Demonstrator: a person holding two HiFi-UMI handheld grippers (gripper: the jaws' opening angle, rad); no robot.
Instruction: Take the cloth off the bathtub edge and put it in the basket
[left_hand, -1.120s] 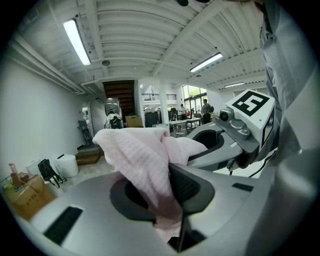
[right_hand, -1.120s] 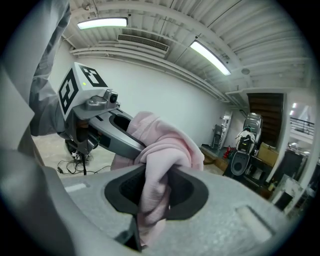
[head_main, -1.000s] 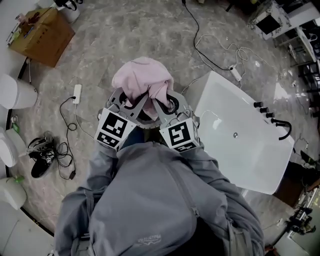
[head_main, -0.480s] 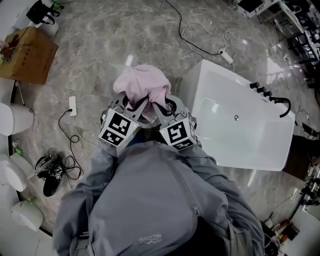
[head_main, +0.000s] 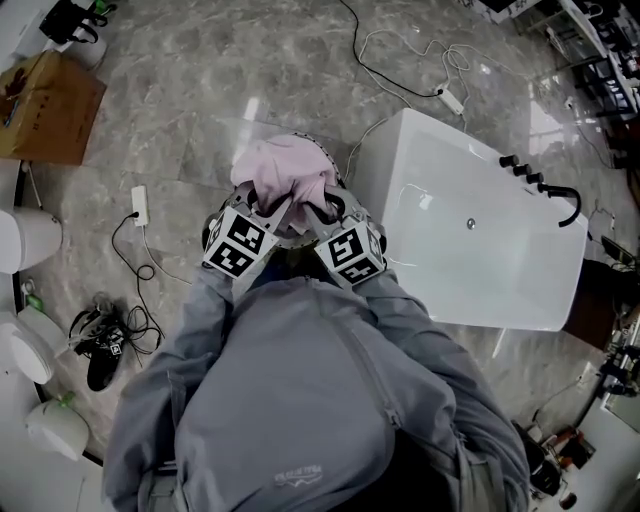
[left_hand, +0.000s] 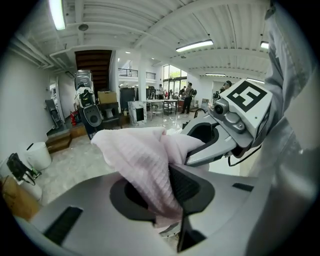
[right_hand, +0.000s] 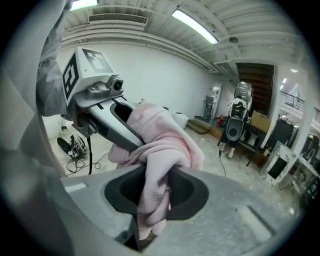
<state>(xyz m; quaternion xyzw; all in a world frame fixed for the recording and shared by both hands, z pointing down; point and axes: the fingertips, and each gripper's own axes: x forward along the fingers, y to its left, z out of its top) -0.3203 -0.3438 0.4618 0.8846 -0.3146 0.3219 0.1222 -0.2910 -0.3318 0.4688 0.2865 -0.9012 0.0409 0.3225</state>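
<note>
The left gripper and right gripper are clamped on the cloth.
The cloth is held bunched over the floor, beside the tub (off its edge); the jacket print cannot be read.

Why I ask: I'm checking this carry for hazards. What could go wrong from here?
1. The left gripper and the right gripper both have their jaws clamped on the pink cloth. If one lets go late, the cloth may snag and swing.
2. In the head view the bunched cloth hides what is under it, so the drop could miss.
3. A power strip and its cable lie on the floor nearby, which is a trip hazard.
</note>
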